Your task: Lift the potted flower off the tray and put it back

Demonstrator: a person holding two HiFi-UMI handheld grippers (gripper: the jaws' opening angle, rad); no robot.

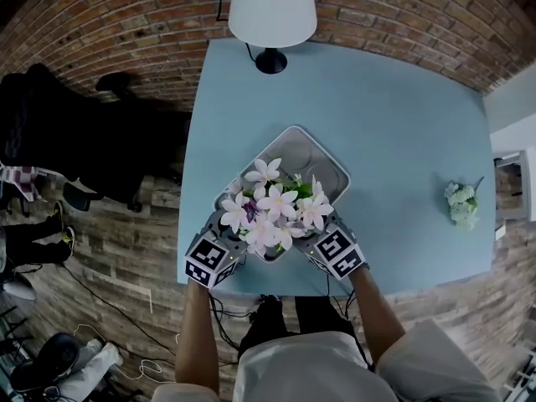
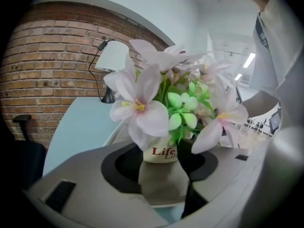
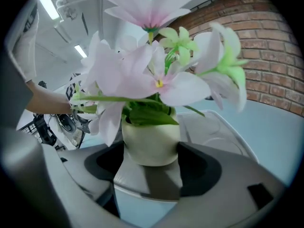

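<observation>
Left gripper: both jaws closed against the cream pot, one dark pad on each side, red print facing the camera. Right gripper: same hold from the opposite side, pads pressed to the pot's flanks.

Both grips sit low on the pot, presumably because the blooms overhang and leave no room higher up.

Potted flower stands at the near corner of the tray, close to the near edge of the table.

Cannot tell whether the base rests on the tray or is just clear of it. Petals cover the pot from above, and the jaws cut off its underside in both gripper views.

Judgement: grasp made, lift not evident.

Far side: lamp at the table edge. Right: loose white sprig, well apart from the tray.
</observation>
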